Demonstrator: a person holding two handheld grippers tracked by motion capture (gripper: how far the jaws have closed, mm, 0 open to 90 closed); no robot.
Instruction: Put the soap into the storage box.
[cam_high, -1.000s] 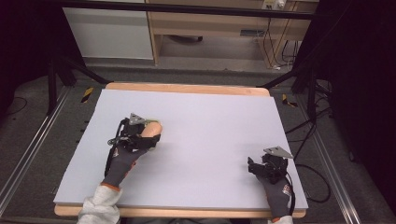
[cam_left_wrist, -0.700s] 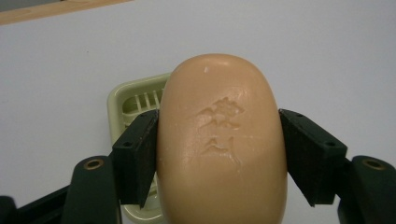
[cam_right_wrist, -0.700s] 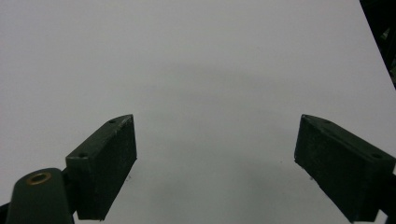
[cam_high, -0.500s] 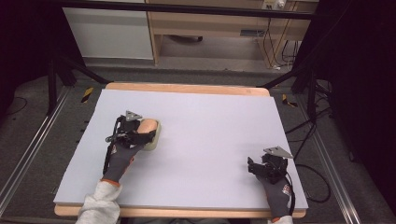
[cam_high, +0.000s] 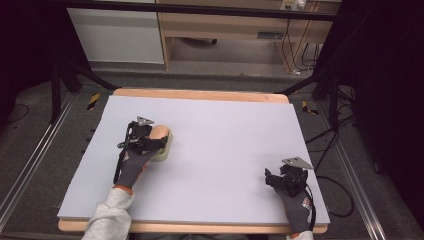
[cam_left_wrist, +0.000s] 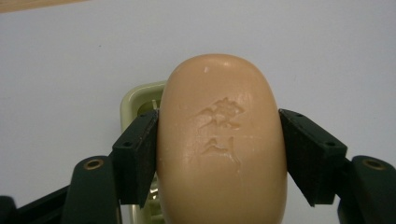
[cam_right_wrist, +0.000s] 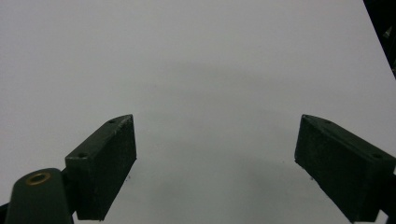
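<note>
Resting at the near right corner of the worktop (cam_high: 225, 130), the right tool (cam_high: 286, 178) sits in a dark-gloved hand (cam_high: 296, 202) with its grey three-cornered plate on top. In the right gripper view its two black jaws stand wide apart, with bare pale worktop between them and nothing touching either pad.

Farther in, on the left half of the worktop, the left tool (cam_high: 159, 138) is clamped on a bar of soap (cam_high: 159, 134). The left gripper view shows the hold closely: the peach-coloured, rounded bar of soap (cam_left_wrist: 222, 140) fills the gap between the jaws, each black pad pressed flat against one long side, and a stamped mark shows on its upper face. Just behind and beneath the bar lies a pale yellow-green soap dish (cam_left_wrist: 135, 100), its rim showing at the left of the bar; whether the bar touches the dish I cannot tell. From above, the dish (cam_high: 165, 151) lies directly beside the gloved left hand (cam_high: 134, 159), with a grey sleeve (cam_high: 107, 220) trailing to the near edge.

Beyond the far wooden edge stand a white panel (cam_high: 117, 32) and a wooden shelf unit (cam_high: 225, 25).
</note>
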